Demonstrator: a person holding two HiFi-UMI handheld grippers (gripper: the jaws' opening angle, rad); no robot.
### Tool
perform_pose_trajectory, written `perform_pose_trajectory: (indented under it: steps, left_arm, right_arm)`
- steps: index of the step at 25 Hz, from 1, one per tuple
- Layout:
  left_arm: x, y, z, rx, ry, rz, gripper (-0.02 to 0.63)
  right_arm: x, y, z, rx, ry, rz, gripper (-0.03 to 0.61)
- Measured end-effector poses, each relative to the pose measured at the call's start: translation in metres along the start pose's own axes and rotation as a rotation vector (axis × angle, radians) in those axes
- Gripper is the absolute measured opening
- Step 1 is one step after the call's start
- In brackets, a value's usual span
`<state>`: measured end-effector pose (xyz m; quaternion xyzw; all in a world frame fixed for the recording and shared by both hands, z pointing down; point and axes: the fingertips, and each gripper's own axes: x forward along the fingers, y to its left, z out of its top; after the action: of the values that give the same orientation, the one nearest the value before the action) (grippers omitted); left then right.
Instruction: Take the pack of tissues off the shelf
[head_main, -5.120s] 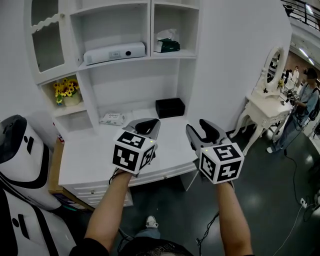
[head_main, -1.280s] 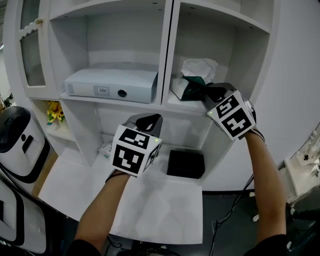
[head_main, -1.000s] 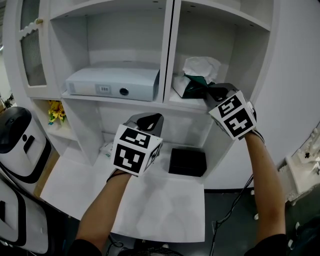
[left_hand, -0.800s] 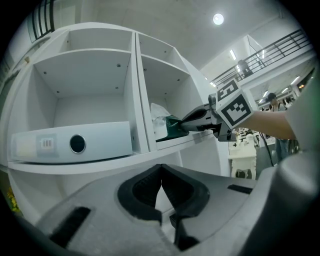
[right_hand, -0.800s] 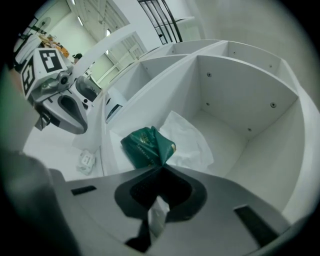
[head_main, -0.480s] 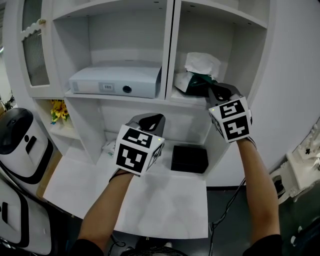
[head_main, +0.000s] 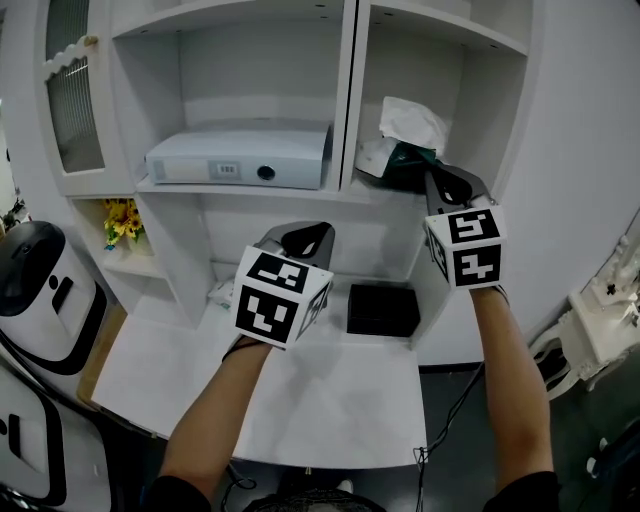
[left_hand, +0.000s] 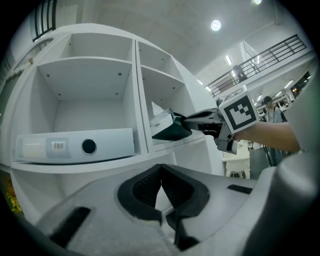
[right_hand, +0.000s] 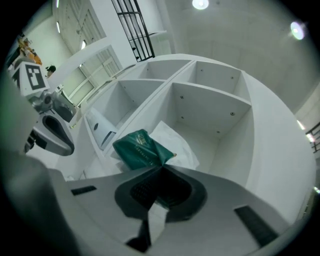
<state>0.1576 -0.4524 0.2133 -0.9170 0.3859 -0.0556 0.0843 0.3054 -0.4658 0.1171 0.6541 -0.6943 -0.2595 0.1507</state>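
- Starting at the left border of the head view, a rounded white-and-black unit stands just beside the left edge of the desk top.
- Upper left: a cabinet compartment is closed by a ribbed glass door. The open niche below it holds yellow flowers.
- Wide middle compartment: a white device with a round lens lies along the shelf board. Open room remains between the device's top and the board above.
- The left gripper hovers below that board, over the desk. Its jaws are together, with nothing between them.
- Desk level: a small pale packet lies at the back, partly hidden behind the left gripper's marker cube. A black box sits against the rear wall, to the right of the packet. The front half of the desk is open surface.
- Narrow right compartment: it is bounded by a vertical divider on the left and the unit's side wall on the right. It contains the pack of tissues, which sits at the front edge of the board, with a white sheet rising from its green wrapper.
- The right gripper is at the mouth of this compartment. Its jaws are clamped on the near corner of the green wrapper.
- Far right: a white dressing table stands on the floor, well apart from the desk.
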Motion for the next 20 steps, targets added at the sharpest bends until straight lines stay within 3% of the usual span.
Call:
perform_pose_trajectory:
  steps: [20]
  left_arm:
    - [-0.068,-0.008,-0.02,0.003,-0.005,-0.075,0.009]
  right_arm:
    - [-0.088,0.03,0.026,0.122,-0.045,-0.155,0.005]
